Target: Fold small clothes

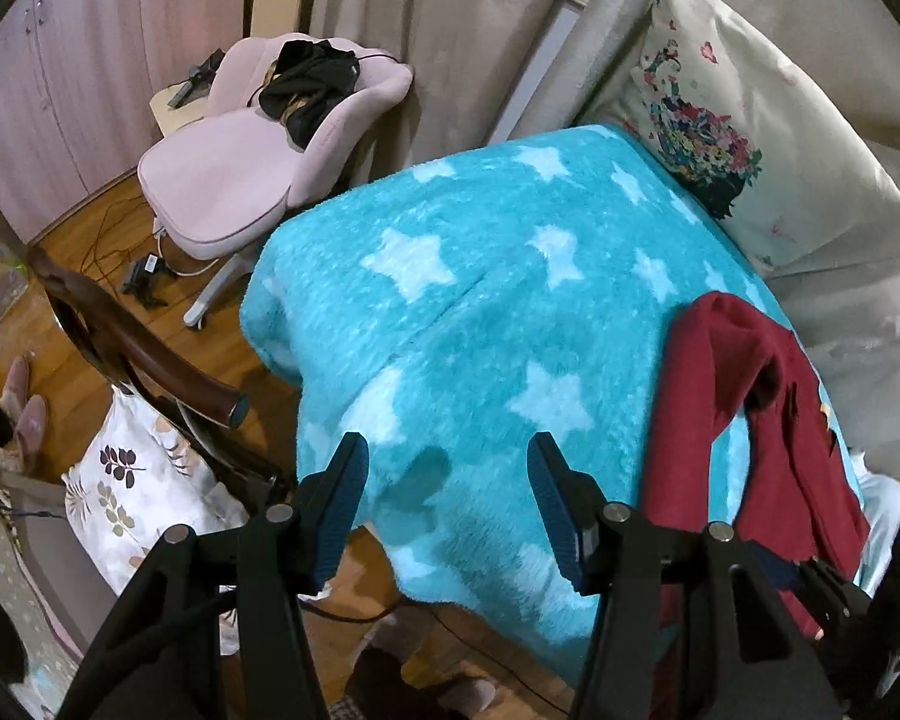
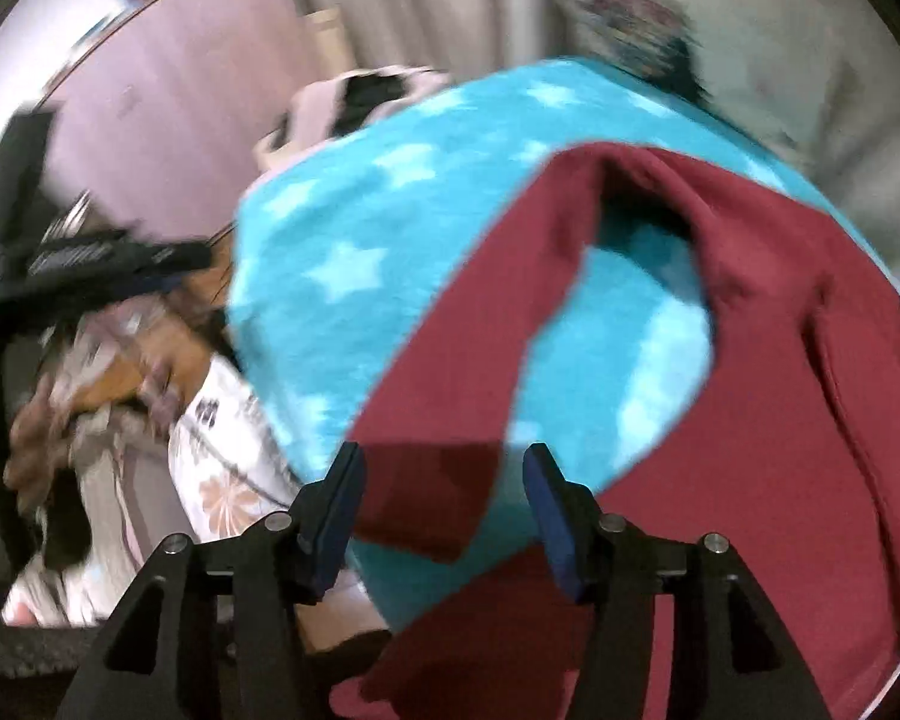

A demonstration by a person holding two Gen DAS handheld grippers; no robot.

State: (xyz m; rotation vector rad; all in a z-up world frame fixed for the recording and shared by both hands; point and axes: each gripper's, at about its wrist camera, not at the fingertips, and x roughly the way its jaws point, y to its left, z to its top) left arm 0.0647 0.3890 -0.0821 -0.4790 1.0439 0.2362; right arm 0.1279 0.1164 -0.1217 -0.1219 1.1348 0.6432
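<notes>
A dark red garment (image 1: 744, 414) lies rumpled on a turquoise star-patterned blanket (image 1: 480, 312), at the right in the left wrist view. My left gripper (image 1: 447, 510) is open and empty above the blanket's near edge, left of the garment. In the blurred right wrist view the red garment (image 2: 780, 432) fills the right and bottom, and one strip of it (image 2: 432, 480) runs down between the fingers. My right gripper (image 2: 444, 504) is open, hovering over that strip above the blanket (image 2: 390, 222).
A white printed pillow (image 1: 744, 120) lies at the blanket's far right. A pink chair (image 1: 252, 156) with dark clothes stands behind on the wooden floor. A dark wooden chair (image 1: 150, 348) with a leaf-print cushion (image 1: 132, 510) stands at the left. Curtains hang behind.
</notes>
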